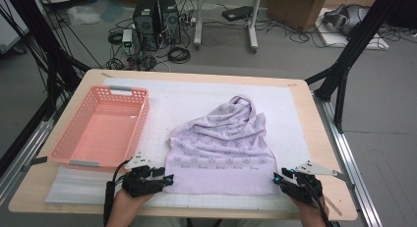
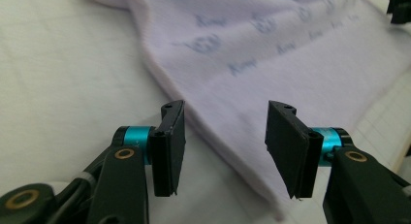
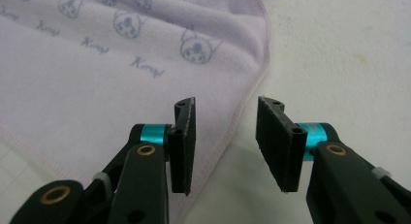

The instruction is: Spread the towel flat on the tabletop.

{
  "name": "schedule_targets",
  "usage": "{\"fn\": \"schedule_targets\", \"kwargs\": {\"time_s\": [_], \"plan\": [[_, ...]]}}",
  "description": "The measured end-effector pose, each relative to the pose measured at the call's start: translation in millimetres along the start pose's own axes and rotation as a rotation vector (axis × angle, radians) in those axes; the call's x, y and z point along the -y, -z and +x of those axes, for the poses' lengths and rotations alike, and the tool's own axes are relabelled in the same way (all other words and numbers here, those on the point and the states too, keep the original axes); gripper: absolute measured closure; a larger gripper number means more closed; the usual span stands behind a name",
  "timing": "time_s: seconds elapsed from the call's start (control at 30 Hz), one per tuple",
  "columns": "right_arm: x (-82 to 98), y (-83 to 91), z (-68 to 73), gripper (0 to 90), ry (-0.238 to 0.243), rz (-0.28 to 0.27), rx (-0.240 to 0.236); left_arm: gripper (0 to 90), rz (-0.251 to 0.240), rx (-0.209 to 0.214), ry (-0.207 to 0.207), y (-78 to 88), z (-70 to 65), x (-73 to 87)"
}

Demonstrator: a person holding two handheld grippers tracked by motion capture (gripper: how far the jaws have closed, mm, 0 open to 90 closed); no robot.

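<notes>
Jaws on both grippers stand apart and hold nothing, each pair set at one of the near corners of the towel (image 1: 223, 146). That lilac towel, printed with small cat faces, lies on the white mat (image 1: 187, 101) in the middle of the worktop (image 1: 322, 133), to the right of the pink basket (image 1: 101, 126), which sits with nothing in it. Its near part lies flat and its near hem runs straight across from one gripper to the other, so that edge is the long line to work from; toward the far side the cloth narrows and bunches into a crumpled peak that leans a little to the right. The left gripper (image 1: 167, 179) sits just off the towel's near left corner, and in the left gripper view the towel's side edge (image 2: 213, 136) runs diagonally through the gap between the jaws, which looks ready for a pinch. The right gripper (image 1: 278, 179) is just beside the near right corner, and in the right gripper view the stitched hem (image 3: 242, 112) passes between its jaws too. Neither hand seems nearer than the other, so the coming move looks like a two-handed pinch of both corners.
</notes>
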State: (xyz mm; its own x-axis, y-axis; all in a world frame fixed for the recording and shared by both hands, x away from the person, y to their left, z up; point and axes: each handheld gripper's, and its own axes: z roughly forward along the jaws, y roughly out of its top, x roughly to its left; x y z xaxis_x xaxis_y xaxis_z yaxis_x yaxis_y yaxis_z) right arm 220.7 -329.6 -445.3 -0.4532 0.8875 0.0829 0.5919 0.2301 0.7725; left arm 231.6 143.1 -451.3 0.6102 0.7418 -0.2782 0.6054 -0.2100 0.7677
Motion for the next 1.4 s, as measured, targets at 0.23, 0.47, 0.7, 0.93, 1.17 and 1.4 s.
{"fn": "schedule_targets", "kwargs": {"time_s": [0.23,0.47,0.7,0.93,1.17,1.4], "plan": [[11.9,11.7,7.6,87.3,-0.005,0.047,-0.021,87.2,0.005,-0.072,-0.051,9.5,-9.9,10.9],[20.5,30.7,12.3,88.2,0.001,0.038,-0.034,87.6,0.006,-0.044,-0.004,29.6,-15.7,28.2],[35.2,54.8,23.5,88.4,0.015,0.071,-0.067,87.6,0.028,-0.027,-0.028,50.4,-26.6,47.2],[39.9,59.5,30.6,65.0,0.002,0.065,-0.056,55.6,-0.069,0.002,-0.041,55.6,-24.2,41.9],[22.8,33.8,20.7,54.8,-0.018,0.006,0.019,45.4,-0.077,-0.073,0.011,27.9,3.7,16.3],[10.0,5.9,20.6,76.3,0.011,0.043,0.026,46.3,-0.048,-0.090,-0.003,1.3,7.8,2.0]]}}
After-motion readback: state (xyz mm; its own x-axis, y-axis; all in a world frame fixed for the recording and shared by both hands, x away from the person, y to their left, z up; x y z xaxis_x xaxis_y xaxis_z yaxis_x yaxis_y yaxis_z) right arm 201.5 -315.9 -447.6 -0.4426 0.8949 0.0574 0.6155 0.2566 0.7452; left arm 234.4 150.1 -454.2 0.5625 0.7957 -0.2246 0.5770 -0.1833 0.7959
